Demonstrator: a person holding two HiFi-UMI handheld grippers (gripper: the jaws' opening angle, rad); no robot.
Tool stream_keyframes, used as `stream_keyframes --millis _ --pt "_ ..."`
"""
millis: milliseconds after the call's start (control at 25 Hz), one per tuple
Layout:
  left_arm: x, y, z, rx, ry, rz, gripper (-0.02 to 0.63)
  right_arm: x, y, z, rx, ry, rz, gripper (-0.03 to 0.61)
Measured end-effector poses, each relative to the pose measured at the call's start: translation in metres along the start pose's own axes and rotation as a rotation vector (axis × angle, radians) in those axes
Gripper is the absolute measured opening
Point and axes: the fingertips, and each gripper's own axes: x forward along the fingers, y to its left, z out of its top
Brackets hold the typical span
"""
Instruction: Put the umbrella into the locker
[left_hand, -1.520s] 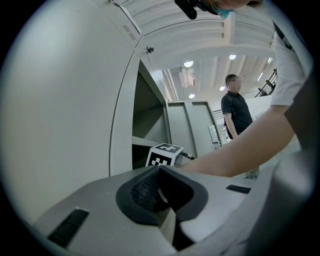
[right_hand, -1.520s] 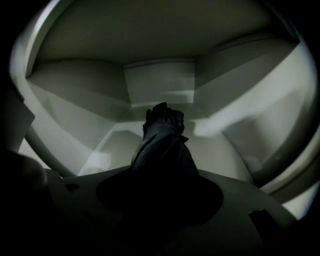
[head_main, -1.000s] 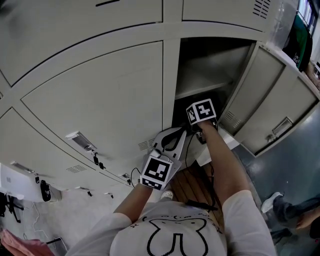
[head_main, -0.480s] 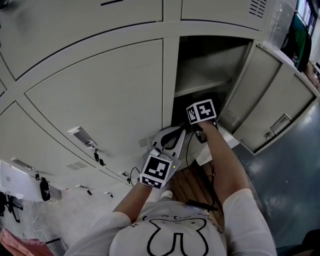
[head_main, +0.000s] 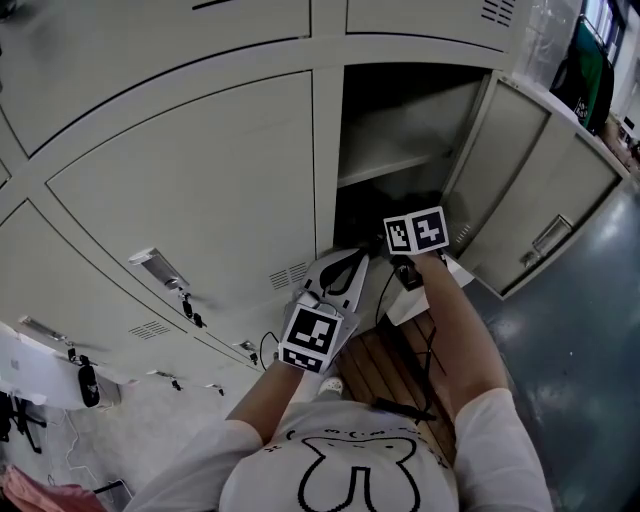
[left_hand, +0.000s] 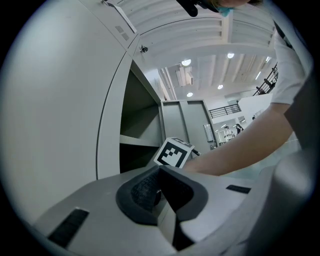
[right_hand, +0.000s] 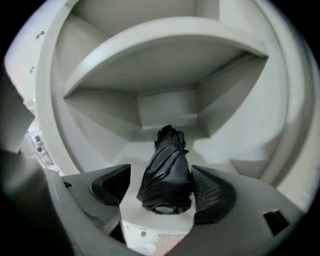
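Since a second ago my right gripper (right_hand: 161, 189) has drawn back a little from the locker (head_main: 330, 130) mouth, and its fingers (right_hand: 212, 192) have just been opening. They now stand spread, with the umbrella (right_hand: 165, 170) lying between them, no longer pinched. The folded black umbrella rests on the locker floor under the shelf (head_main: 385, 165), pointing toward the back wall, its near end close to the front edge.

I judge this the letting-go step. To do it well I'd keep the fingers wide and back out straight along the umbrella's length. The right pad sits just beside the fabric, so any sideways drift could drag or roll it toward the lip.

Only the right gripper view shows the umbrella — in the head view that compartment is just dark behind my marker cube. The head view alone shows the door (head_main: 520, 190) swung open to the right. The left gripper view shows my left gripper (left_hand: 159, 192) outside the locker, its fingers pressed together on nothing.
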Motion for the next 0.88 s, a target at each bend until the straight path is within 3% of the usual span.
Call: stream_keyframes --millis 360,600,880 --pt "-0.006 -0.017 0.004 0.001 0.003 -0.016 0.003 -0.051 0.025 0.006 -0.023 -0.107 0.039 0.359" --pt "-0.012 -0.030 0.010 -0.007 -0.003 -0.014 0.003 -0.094 0.056 0.011 -0.154 -0.225 0.051 0.348" --pt "-0.017 -0.042 0.013 -0.004 -0.008 -0.007 0.003 -0.143 0.083 0.014 -0.190 -0.355 0.075 0.261"
